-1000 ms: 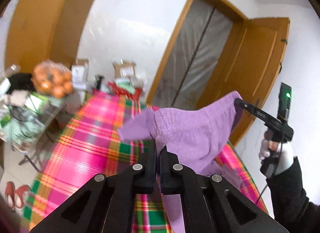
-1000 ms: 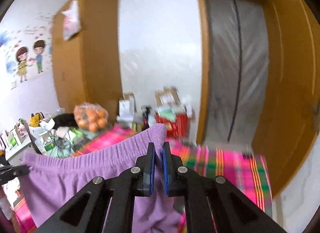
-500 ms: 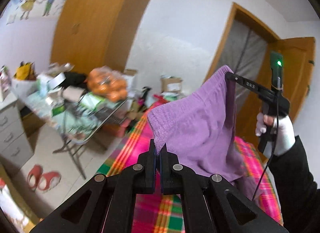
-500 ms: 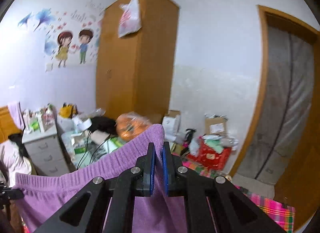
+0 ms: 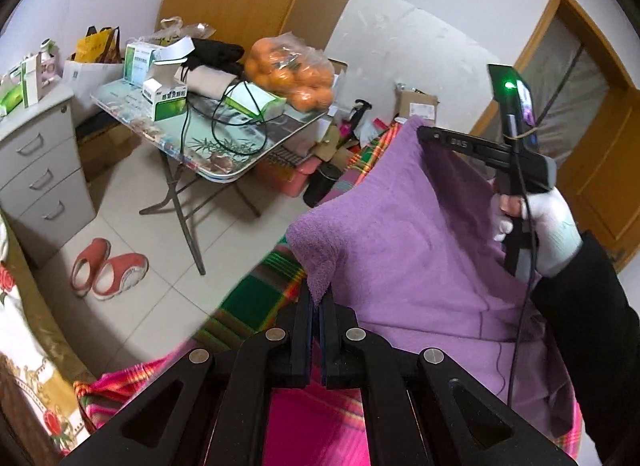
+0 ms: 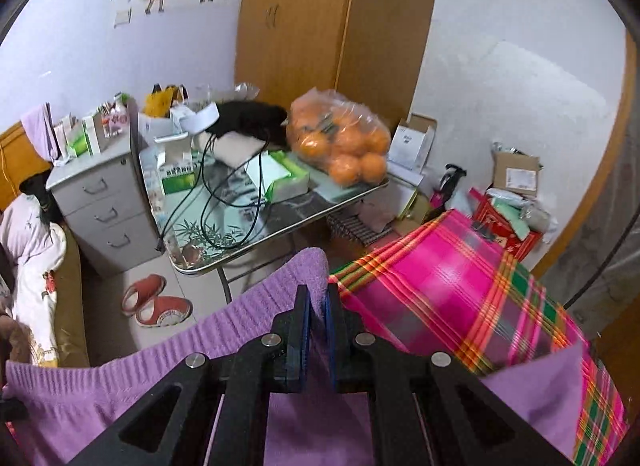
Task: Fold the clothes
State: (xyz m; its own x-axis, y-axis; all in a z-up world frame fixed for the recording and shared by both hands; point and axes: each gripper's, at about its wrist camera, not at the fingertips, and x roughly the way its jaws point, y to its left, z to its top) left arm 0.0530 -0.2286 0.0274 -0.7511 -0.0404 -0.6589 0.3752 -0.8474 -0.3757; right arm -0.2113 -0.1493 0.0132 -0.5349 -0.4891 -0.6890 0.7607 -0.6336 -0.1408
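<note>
Purple knit garment (image 5: pixel 420 234) hangs stretched between your two grippers, left gripper (image 5: pixel 316 306) and right gripper (image 6: pixel 316 302) each clamped on a corner of its ribbed edge, its long axis running left-right over the plaid cloth (image 6: pixel 460 286) below.

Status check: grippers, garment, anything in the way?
Left gripper shut on purple garment. Right gripper shut on its ribbed edge. Garment spread between both over plaid cloth. Nothing in the way.
</note>
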